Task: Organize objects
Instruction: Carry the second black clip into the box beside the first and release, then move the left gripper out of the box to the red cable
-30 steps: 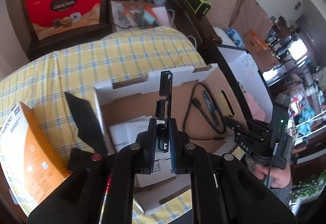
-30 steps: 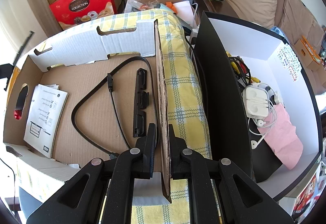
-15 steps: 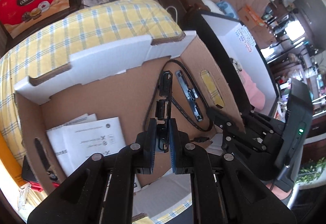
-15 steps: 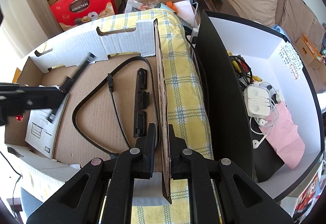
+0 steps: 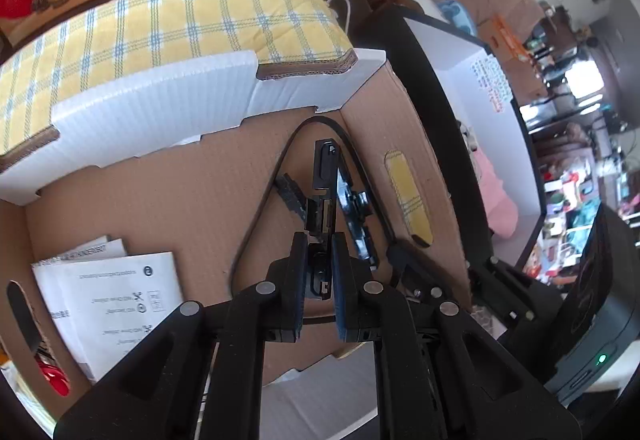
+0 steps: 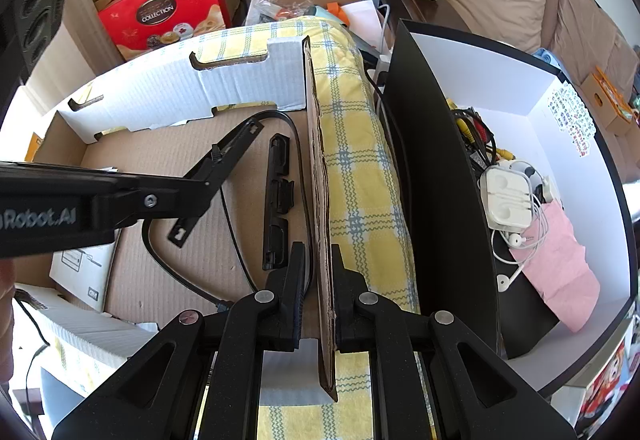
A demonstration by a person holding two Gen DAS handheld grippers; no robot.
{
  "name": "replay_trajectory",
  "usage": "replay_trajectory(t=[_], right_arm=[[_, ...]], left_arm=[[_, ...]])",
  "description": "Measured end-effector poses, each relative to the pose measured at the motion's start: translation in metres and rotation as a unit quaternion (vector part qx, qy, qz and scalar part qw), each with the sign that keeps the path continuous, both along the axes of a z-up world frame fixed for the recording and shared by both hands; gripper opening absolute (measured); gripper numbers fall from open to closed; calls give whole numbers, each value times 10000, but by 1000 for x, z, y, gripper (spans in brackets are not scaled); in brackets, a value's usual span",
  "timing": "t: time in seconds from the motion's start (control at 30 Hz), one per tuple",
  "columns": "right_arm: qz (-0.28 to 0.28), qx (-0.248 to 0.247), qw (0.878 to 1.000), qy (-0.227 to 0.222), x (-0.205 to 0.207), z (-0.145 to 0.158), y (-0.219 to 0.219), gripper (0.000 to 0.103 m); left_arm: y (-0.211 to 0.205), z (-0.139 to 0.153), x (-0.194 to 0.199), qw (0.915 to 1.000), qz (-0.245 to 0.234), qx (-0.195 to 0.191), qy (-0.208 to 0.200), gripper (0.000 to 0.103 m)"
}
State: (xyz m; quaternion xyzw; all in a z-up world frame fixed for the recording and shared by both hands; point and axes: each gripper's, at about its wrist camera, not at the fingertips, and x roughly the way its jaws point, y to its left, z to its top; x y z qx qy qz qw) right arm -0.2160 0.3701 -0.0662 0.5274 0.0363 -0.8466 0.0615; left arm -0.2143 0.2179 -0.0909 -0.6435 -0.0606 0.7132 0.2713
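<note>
1. Left wrist view: left gripper [image 5: 320, 276] clenched on a long black slotted plastic strip [image 5: 323, 176], held above the cardboard box [image 5: 192, 180] floor.
2. Box contents: black cable [image 6: 160, 248], second strip [image 6: 278, 200], leaflets [image 5: 120, 296] (print unreadable).
3. Right gripper [image 6: 319, 288] grasps the box's side wall [image 6: 318, 168].

Lower end of the black strip [image 5: 321, 268] hidden between the left tool's [image 5: 320, 272] fingers [image 5: 298, 280]. Second strip [image 5: 356, 216] half covered behind it. Papers [image 6: 82, 268] at the lower left largely masked by the left tool's body [image 6: 100, 200]. Print on the white box wall [image 6: 570, 120], upper right, too small to read. Red object [image 5: 54, 380] glimpsed only through the cardboard slot, lower left, unidentifiable.
</note>
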Motion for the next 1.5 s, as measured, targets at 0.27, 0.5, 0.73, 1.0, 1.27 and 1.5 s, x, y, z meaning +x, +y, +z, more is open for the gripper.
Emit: replay_trajectory(t=[0.27, 0.5, 0.73, 1.0, 1.27, 1.5], right_arm=[[-3, 1, 10000, -2, 0, 0, 0, 10], [-2, -8, 10000, -6, 0, 0, 0, 10], [-15, -16, 10000, -12, 0, -1, -1, 10], [-17, -10, 10000, -13, 0, -2, -2, 11], [-15, -2, 10000, -22, 0, -3, -4, 11], [-9, 2, 10000, -27, 1, -2, -4, 11]], left_arm=[[4, -12, -6, 9980, 432, 315, -333, 11], [8, -23, -11, 9943, 708, 529, -593, 11], [6, -18, -14, 9922, 754, 747, -652, 11], [-4, 7, -11, 9955, 632, 649, -289, 13], [-44, 51, 6, 9976, 286, 171, 608, 48], [-105, 72, 15, 9945, 515, 63, 911, 63]])
